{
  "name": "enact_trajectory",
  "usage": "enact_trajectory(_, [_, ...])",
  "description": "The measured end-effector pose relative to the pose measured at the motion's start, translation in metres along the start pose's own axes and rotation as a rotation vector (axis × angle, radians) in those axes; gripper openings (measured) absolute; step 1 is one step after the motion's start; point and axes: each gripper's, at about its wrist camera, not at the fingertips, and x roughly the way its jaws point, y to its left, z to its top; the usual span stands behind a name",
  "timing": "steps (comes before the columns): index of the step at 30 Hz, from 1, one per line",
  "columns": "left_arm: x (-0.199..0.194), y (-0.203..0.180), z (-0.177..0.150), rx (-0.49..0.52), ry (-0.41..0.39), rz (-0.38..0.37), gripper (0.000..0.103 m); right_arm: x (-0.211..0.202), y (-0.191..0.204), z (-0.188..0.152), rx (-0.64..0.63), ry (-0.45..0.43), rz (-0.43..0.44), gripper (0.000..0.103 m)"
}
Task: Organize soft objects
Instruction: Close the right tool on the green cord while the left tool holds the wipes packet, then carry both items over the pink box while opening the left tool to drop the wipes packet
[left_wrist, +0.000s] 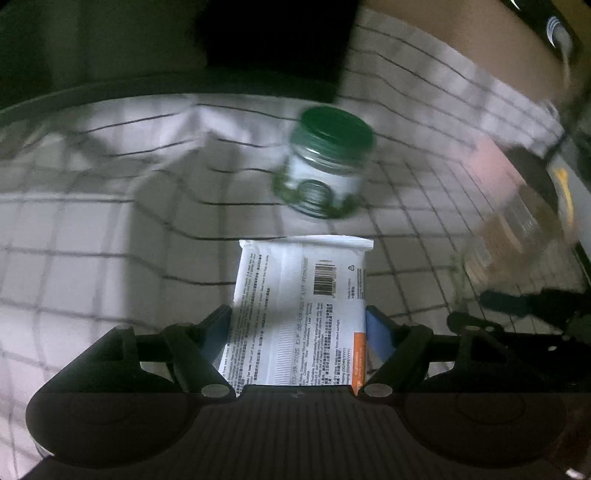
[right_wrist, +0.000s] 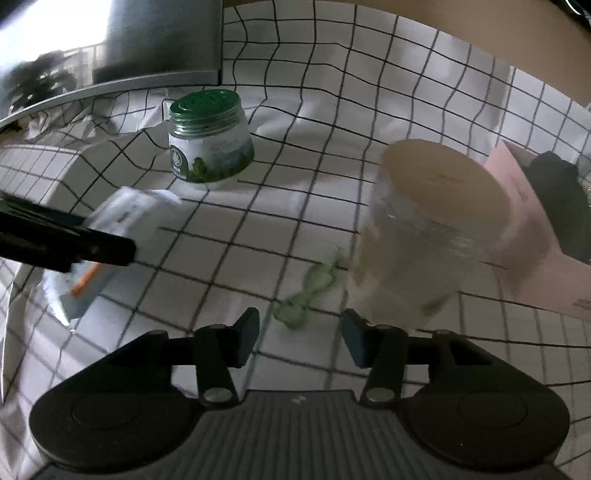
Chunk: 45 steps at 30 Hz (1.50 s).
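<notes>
The left gripper pinches a white wipes pack at its sides, holding it clear of the checked cloth for carrying. The right gripper is spread and empty above a small green soft item, presumably the next pick. Blur obscures the wood-lidded jar; the green-lidded jar stands behind.

White grid-checked cloth — matt woven fabric, rumpled into folds. White printed wipes pack: thin plastic film, slight sheen, crimped top seal. Green-lidded clear jar: ribbed plastic lid, glossy transparent wall, paper-like label. Clear jar with tan lid — glassy body, matt smooth lid. Pink carton: matt card. Black gripper bodies: matt ridged plastic.
</notes>
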Motion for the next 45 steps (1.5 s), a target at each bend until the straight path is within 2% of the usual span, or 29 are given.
enact_trajectory(6, [-0.023,0.021,-0.008,-0.087,-0.019,-0.009,0.082,0.018,0.005,0.012,0.045,-0.034,-0.001,0.044])
enact_trajectory(9, [-0.033,0.026,-0.009,-0.119,-0.037,-0.026,0.082,0.018,0.009,0.014,-0.011,-0.043,0.038,0.024])
enact_trajectory(15, [-0.038,0.03,-0.01,-0.172,-0.063,-0.033,0.082,0.006,0.018,0.002,-0.102,-0.036,0.106,0.024])
enact_trajectory(22, [-0.026,0.03,-0.011,-0.189,-0.035,-0.047,0.082,0.005,0.003,0.016,0.048,-0.025,0.07,0.025])
enact_trajectory(26, [-0.028,0.03,-0.011,-0.187,-0.032,-0.035,0.082,0.02,0.003,0.024,0.091,-0.006,0.005,0.025])
enact_trajectory(28, [-0.029,0.033,-0.012,-0.189,-0.029,-0.026,0.082,0.025,0.007,0.025,0.084,-0.017,-0.031,0.026])
enact_trajectory(32, [-0.03,0.037,-0.015,-0.199,-0.022,-0.018,0.082,0.022,0.013,0.019,0.024,-0.046,0.04,0.024])
enact_trajectory(36, [-0.028,0.038,-0.016,-0.217,-0.017,-0.025,0.082,0.016,0.02,0.005,-0.064,-0.091,0.016,0.024])
enact_trajectory(43, [-0.02,0.023,-0.015,-0.198,0.003,-0.047,0.082,0.019,0.008,0.01,-0.021,-0.073,0.026,0.03])
enact_trajectory(44, [-0.02,0.022,-0.015,-0.191,0.007,-0.048,0.082,0.02,0.008,0.012,-0.027,-0.067,0.036,0.029])
enact_trajectory(45, [-0.019,0.021,-0.015,-0.185,0.011,-0.048,0.082,0.021,0.01,0.014,-0.04,-0.061,0.044,0.023])
